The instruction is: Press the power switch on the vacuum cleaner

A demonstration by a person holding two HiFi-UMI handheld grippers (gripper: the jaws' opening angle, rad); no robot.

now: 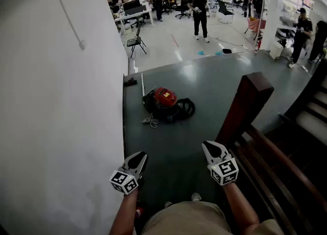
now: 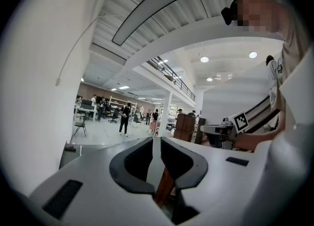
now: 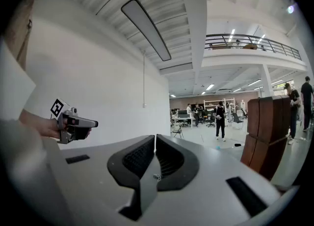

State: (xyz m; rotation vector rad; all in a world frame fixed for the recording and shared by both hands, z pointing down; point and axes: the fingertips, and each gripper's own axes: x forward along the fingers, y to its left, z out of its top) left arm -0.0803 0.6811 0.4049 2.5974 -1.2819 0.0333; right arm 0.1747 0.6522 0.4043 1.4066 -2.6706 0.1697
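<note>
Left hand-held gripper [image 2: 157, 141] jaws together, empty; wooden post [image 2: 185, 127] beyond, white wall [image 2: 34, 122] left

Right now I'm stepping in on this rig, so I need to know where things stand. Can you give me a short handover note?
Left hand-held gripper: shut, empty, held out in front of the body.
Right hand-held gripper: shut, empty, beside the wooden stair post.
Vacuum cleaner: red and black, on the floor ahead, near the white wall, well away from both grippers.
Done: nothing yet; the switch is too small to make out from here.
Left: walk up, find the switch, press it.
</note>
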